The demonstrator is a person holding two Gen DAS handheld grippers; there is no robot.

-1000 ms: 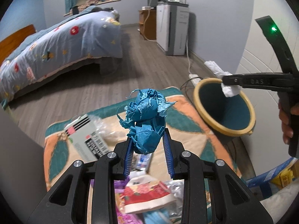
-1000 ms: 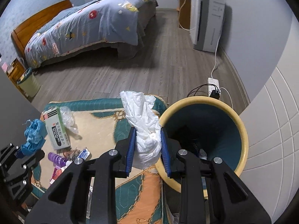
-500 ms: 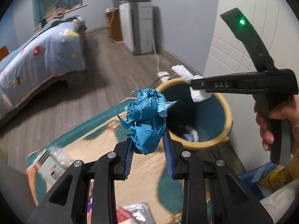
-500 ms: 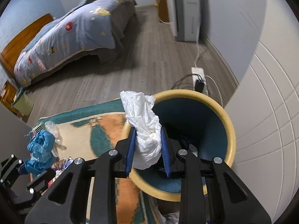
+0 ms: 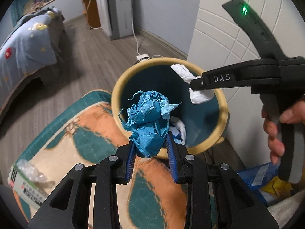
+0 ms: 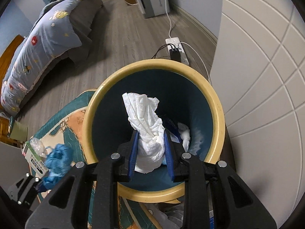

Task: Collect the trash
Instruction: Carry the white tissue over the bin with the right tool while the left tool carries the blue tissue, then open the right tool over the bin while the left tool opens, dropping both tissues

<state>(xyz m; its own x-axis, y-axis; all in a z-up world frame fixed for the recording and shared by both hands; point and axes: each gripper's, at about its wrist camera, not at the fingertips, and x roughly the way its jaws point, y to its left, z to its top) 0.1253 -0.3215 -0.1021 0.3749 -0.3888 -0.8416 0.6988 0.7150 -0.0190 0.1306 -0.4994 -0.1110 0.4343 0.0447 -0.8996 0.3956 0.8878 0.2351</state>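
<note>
My left gripper (image 5: 151,148) is shut on a crumpled blue paper wad (image 5: 147,122) and holds it over the near rim of a round bin (image 5: 223,99), teal inside with a yellow rim. My right gripper (image 6: 150,152) is shut on a white crumpled tissue (image 6: 146,126), held over the bin's (image 6: 219,103) mouth. The right gripper with the tissue (image 5: 200,93) also shows in the left wrist view. White and blue trash (image 6: 184,131) lies at the bin's bottom.
The bin stands beside a patterned rug (image 5: 85,133) and a white wall panel (image 6: 266,76). A green-white box with clear plastic (image 5: 28,183) lies on the rug. A bed (image 6: 42,38), a power strip (image 6: 177,49) and a grey unit (image 5: 114,9) stand beyond.
Both grippers have moved toward the bin with their loads. The white tissue has gone from beside the rim to over the opening; the blue wad has reached the near rim.
</note>
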